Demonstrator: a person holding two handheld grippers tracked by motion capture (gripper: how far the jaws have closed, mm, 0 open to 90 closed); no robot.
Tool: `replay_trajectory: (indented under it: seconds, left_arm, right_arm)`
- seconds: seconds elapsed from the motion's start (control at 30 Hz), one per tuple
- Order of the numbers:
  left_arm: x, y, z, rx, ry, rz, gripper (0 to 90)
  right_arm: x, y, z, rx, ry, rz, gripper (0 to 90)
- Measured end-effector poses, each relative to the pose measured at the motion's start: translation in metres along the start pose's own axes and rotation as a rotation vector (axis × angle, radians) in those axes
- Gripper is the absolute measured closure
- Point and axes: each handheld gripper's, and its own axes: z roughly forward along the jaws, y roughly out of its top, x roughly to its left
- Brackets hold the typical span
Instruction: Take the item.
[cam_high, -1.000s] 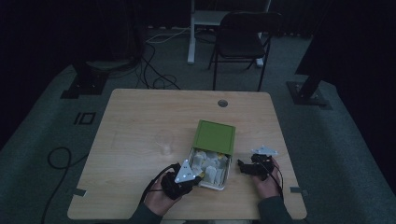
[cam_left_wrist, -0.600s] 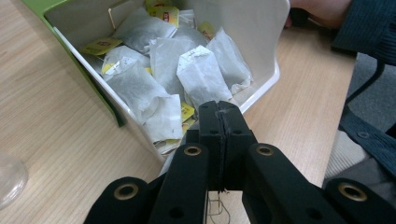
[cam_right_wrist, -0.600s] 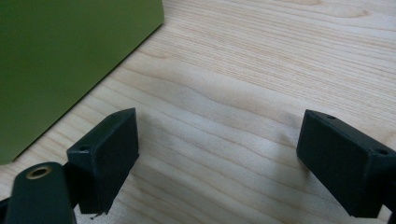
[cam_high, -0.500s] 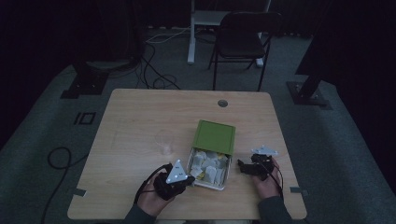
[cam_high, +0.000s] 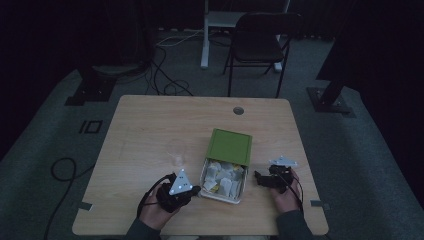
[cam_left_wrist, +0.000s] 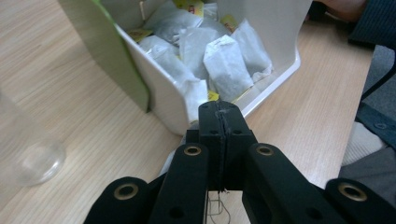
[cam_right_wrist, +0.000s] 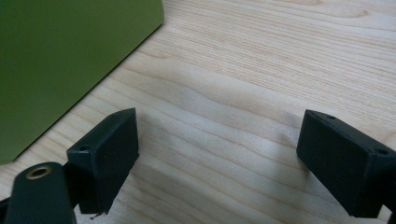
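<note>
One white box (cam_high: 223, 196) of tea bags (cam_left_wrist: 229, 65) seen near table's (cam_high: 150, 125) front edge, green lid (cam_high: 230, 146) hinged back. One clear glass (cam_high: 176, 154) stood just left of box. Left gripper (cam_high: 194, 190) held just left of box, jaws clenched, thin string seen between them. Right gripper (cam_high: 258, 178) held just right of box, jaws released, nothing between. One chair (cam_high: 260, 35) placed beyond table

A dim recording studio or lab: a light wooden surface (cam_high: 150, 130) stands on grey carpet (cam_high: 45, 140), ringed by black stand bases (cam_high: 92, 90), loose floor cables (cam_high: 170, 87), dark curtains and a folding chair (cam_high: 260, 40).
</note>
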Motion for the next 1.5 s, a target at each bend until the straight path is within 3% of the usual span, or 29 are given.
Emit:
replay_trajectory:
  seconds: [0.7, 1.17, 1.5]
  left_arm:
    - [0.022, 0.003, -0.013, -0.029, 0.028, -0.022, 90.0]
    - [0.039, 0.001, -0.016, -0.051, 0.012, -0.051, 90.0]
    - [0.051, 0.002, -0.020, -0.055, 0.025, -0.063, 90.0]
  right_arm:
    - [0.000, 0.000, 0.000, 0.000, 0.000, 0.000, 12.6]
    - [0.000, 0.000, 0.000, 0.000, 0.000, -0.002, 12.6]
    - [0.000, 0.000, 0.000, 0.000, 0.000, -0.001, 12.6]
